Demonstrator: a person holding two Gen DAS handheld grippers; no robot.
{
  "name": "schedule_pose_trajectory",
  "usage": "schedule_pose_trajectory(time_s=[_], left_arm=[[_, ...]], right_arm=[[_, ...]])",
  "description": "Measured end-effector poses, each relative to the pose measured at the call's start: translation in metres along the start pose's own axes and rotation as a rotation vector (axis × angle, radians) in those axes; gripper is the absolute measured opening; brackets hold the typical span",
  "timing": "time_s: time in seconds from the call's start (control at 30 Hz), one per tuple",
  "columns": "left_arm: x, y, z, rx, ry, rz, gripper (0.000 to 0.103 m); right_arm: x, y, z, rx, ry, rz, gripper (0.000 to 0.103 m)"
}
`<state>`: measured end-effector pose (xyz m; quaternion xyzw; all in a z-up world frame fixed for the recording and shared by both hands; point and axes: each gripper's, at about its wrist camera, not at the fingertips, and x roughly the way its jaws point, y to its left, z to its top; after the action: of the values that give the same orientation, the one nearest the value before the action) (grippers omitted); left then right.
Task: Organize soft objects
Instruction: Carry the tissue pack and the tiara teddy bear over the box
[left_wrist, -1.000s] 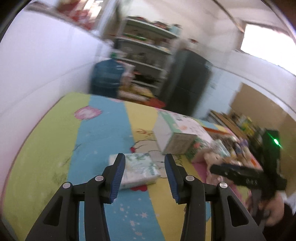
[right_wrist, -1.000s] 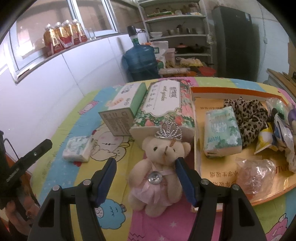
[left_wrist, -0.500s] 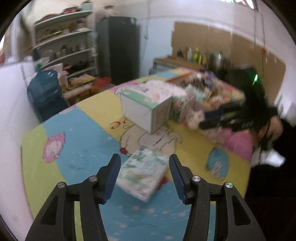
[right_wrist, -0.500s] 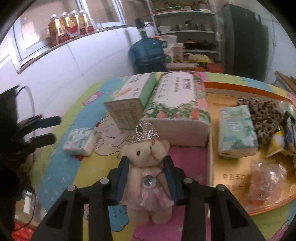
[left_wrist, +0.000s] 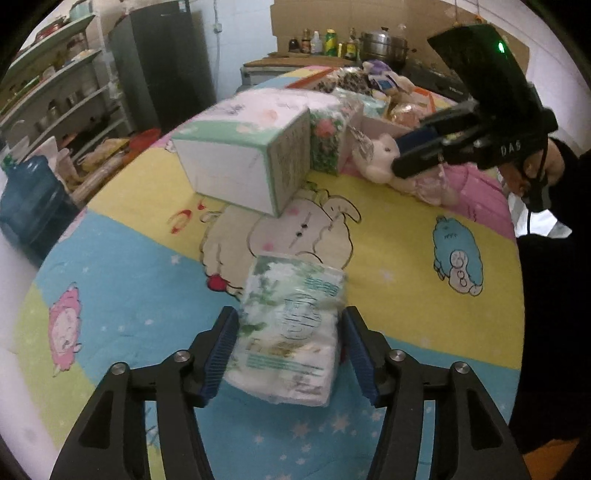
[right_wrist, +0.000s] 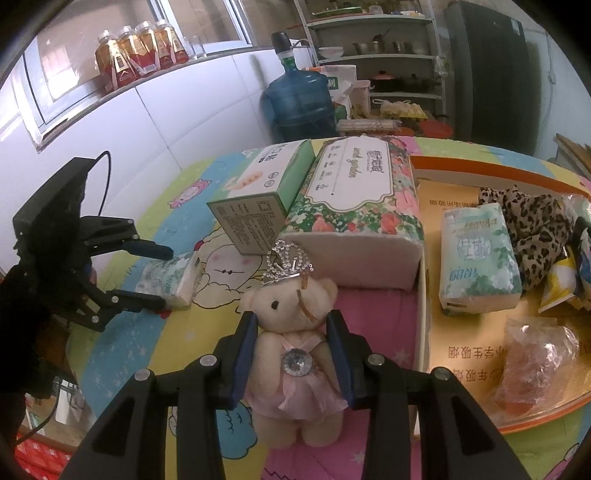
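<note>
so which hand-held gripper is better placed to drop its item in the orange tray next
Right. The right hand-held gripper is shut on the teddy bear, right beside the orange tray. The left hand-held gripper only brackets the tissue pack, farther from the tray.

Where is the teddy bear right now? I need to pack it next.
In the right wrist view the teddy bear lies low and central on the pink patch of the cartoon blanket, between the right gripper fingers, just in front of the floral tissue pack.
</note>
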<state>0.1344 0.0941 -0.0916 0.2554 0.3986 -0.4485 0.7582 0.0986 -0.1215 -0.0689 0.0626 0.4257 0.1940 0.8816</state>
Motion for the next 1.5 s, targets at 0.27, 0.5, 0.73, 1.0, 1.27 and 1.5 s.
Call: schedule_pose_trajectory(time_s=[0.27,0.5,0.73,1.0,1.27,1.5], left_arm=[[0.006,0.0,-0.004,-0.132,-0.068,0.03,0.058],[-0.004,-0.018,-0.011,-0.209,-0.117,0.103,0.055],[-0.016,-0.051,-0.003,-0.259,-0.174,0.15,0.055],[-0.037,-0.087,0.023,-0.313,-0.254,0.227,0.055],[-0.054,-0.105,0.051,-0.428,-0.349,0.236,0.054],[-0.047,-0.115,0.072,-0.508,-0.368,0.219,0.054]], right_arm=[[-0.001,0.002,-0.001,-0.011,-0.004,-0.001,0.04],[-0.004,0.009,-0.003,-0.03,-0.019,0.011,0.037],[-0.013,0.012,-0.006,-0.041,-0.038,0.038,0.033],[-0.029,0.012,-0.009,-0.047,-0.075,0.072,0.031],[-0.057,0.001,-0.004,-0.026,-0.148,0.079,0.031],[-0.08,-0.019,-0.005,0.007,-0.201,0.066,0.031]])
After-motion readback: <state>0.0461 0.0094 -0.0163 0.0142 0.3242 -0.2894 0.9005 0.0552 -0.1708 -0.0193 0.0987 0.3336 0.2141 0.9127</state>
